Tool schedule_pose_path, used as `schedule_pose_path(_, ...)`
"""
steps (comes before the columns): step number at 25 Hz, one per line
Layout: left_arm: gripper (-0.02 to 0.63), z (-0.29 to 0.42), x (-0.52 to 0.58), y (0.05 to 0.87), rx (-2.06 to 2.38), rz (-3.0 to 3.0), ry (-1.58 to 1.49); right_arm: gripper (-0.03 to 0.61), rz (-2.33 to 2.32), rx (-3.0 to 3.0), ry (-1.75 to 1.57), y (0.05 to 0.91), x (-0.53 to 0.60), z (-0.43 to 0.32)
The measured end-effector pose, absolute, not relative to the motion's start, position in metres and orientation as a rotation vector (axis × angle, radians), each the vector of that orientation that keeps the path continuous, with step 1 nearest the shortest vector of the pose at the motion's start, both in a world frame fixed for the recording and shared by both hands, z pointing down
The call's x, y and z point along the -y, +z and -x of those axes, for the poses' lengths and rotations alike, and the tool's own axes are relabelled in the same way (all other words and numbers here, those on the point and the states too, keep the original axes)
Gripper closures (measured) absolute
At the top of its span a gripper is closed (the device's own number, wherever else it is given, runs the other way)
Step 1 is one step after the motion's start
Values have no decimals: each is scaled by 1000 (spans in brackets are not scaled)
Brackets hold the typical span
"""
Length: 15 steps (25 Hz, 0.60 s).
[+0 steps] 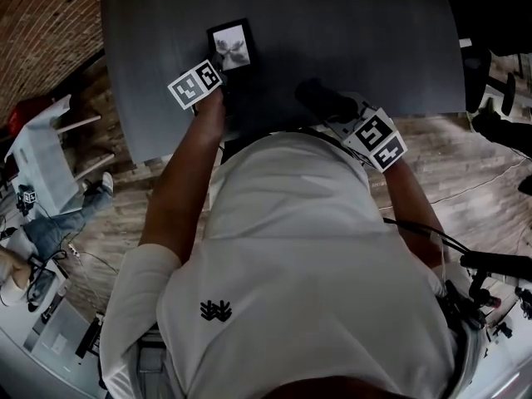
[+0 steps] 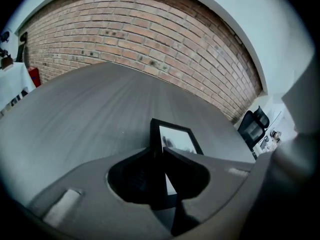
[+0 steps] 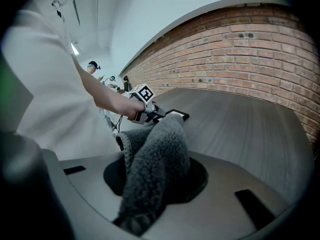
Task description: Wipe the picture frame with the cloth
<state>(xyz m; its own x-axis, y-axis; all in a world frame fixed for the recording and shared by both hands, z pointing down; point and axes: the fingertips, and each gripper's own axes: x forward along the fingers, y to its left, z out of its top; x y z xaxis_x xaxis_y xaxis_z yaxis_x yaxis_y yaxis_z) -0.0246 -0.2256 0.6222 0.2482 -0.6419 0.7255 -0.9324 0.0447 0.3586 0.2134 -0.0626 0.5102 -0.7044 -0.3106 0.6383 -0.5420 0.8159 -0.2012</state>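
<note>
A black picture frame [image 1: 230, 46] with a pale print lies flat or just above the dark grey table [image 1: 349, 32]; which, I cannot tell. My left gripper [image 1: 221, 81] is shut on its near edge. In the left gripper view the jaws pinch the black rim [image 2: 156, 141], and the glass [image 2: 177, 136] shows beyond them. My right gripper [image 1: 337, 108] stands to the right of the frame, shut on a dark grey fluffy cloth [image 1: 322, 98]. The cloth [image 3: 157, 154] bulges out between those jaws and hides their tips. Past the cloth I see the left gripper [image 3: 150, 113] at the frame [image 3: 177, 115].
The table's near edge [image 1: 166, 152] runs just in front of my body. A white side table [image 1: 40, 152] and a seated person [image 1: 50, 231] are on the wooden floor at the left. A brick wall [image 2: 150, 39] lies beyond the table, with an office chair [image 2: 255, 126] to its right.
</note>
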Motion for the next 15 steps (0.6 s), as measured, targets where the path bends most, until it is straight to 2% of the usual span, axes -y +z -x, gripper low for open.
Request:
schedule_pose_path(8,537,24,233,626,1521,-1740,618,488,-603,2420,541,519,68,-218)
schedule_pose_path(15,517,23,229,590,1487,-1849,613,488,-576,2443,570,524,76,-198)
